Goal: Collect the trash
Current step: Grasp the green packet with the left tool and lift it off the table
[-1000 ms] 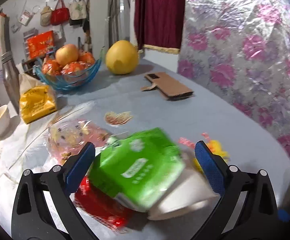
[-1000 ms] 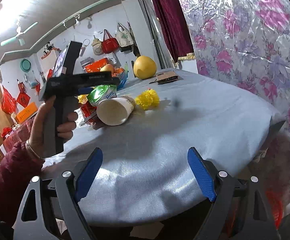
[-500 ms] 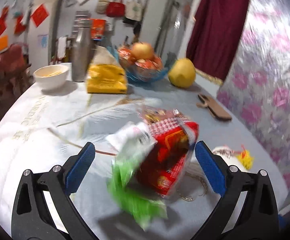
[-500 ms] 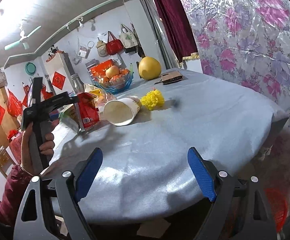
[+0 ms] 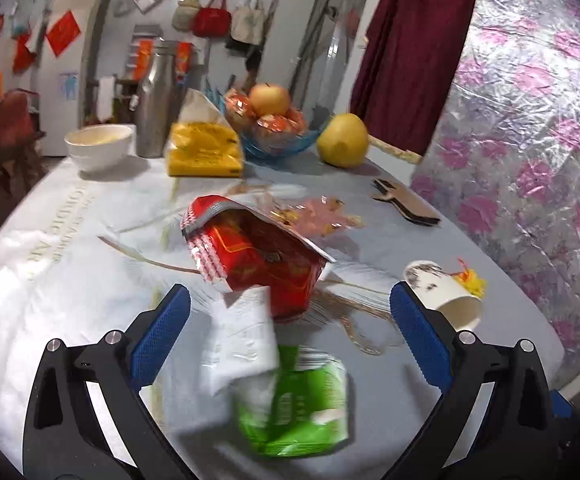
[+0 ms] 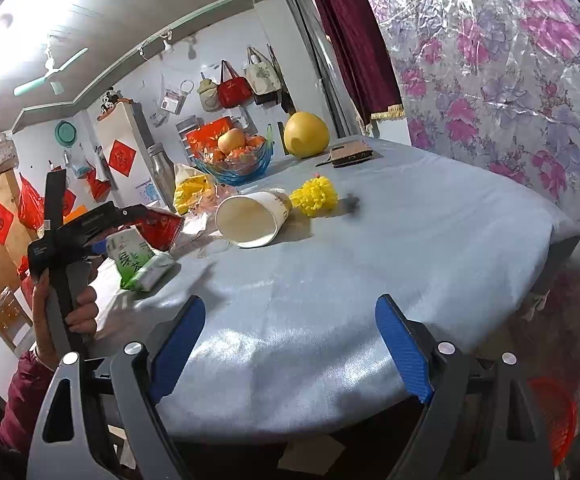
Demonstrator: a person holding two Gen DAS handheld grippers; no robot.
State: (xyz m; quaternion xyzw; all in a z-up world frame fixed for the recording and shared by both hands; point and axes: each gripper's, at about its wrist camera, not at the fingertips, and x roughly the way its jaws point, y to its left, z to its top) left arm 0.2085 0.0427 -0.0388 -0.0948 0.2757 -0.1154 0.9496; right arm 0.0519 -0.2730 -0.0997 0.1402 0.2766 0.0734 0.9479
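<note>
A green and white tissue pack (image 5: 290,400) lies blurred on the tablecloth between the wide jaws of my left gripper (image 5: 290,336), and the pads do not touch it. Just beyond it sits a torn red snack bag (image 5: 258,256). A tipped paper cup (image 5: 442,292) and a yellow crumpled scrap (image 5: 470,280) lie to the right. In the right wrist view, a hand holds the left gripper (image 6: 102,240) beside the pack (image 6: 142,260), bag (image 6: 158,224) and cup (image 6: 250,216). My right gripper (image 6: 290,344) hangs open over the table's near edge, holding nothing.
At the back stand a blue fruit bowl (image 5: 274,140), a pomelo (image 5: 342,140), a yellow bag (image 5: 202,152), a steel bottle (image 5: 158,96) and a white bowl (image 5: 98,148). A brown wallet (image 5: 410,208) lies right. A red basket (image 6: 550,412) sits on the floor.
My left gripper has swung left across the table, away from the paper cup. The green pack and red bag have shifted with it; the pack now lies nearer the camera. The right gripper stayed put.
</note>
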